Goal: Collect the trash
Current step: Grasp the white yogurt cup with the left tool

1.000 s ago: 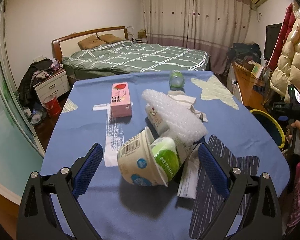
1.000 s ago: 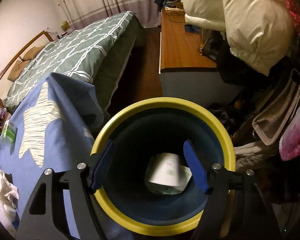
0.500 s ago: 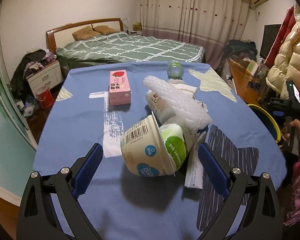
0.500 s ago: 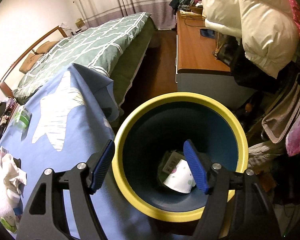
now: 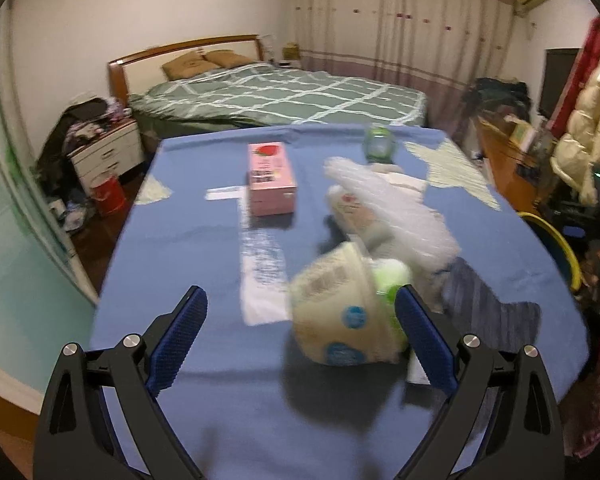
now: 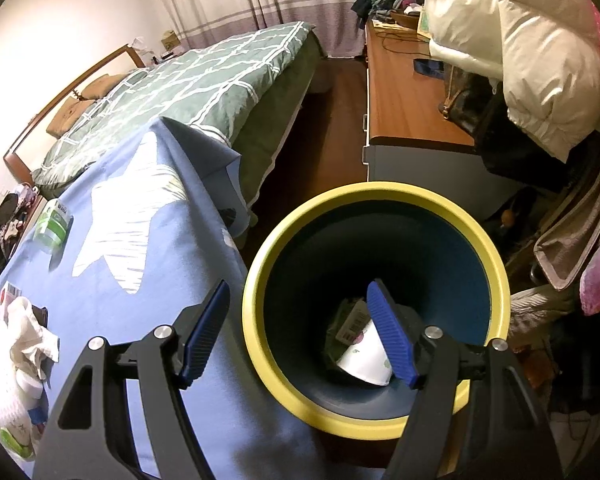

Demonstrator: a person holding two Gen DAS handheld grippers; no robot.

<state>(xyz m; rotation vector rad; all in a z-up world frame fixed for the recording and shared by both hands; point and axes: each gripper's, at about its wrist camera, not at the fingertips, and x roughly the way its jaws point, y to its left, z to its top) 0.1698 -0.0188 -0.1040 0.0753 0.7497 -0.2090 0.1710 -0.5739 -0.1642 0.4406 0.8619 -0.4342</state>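
The left wrist view shows the left tongs [image 5: 300,334] spread wide and empty over the blue-covered surface [image 5: 204,248], with a tipped paper tub [image 5: 340,320] lying on its side between the blue pads, nearer the right pad than the left and touching neither as far as the blur allows. To take it well, the person would likely shift the tongs a little to the right so the tub sits centred, lower them until the pads flank its body rather than its rim, and close gently, since thin card will probably crush. A green-lidded cup [image 5: 392,280] and a sheet of bubble wrap [image 5: 392,212] press against the tub's far side and may drag along. A pink carton [image 5: 271,178] stands well apart beyond. In the right wrist view the right tongs [image 6: 300,334] are likewise spread and hold nothing, hanging over the near rim of the yellow-rimmed bin [image 6: 496,264], where a paper cup [image 6: 366,354] already lies at the bottom.
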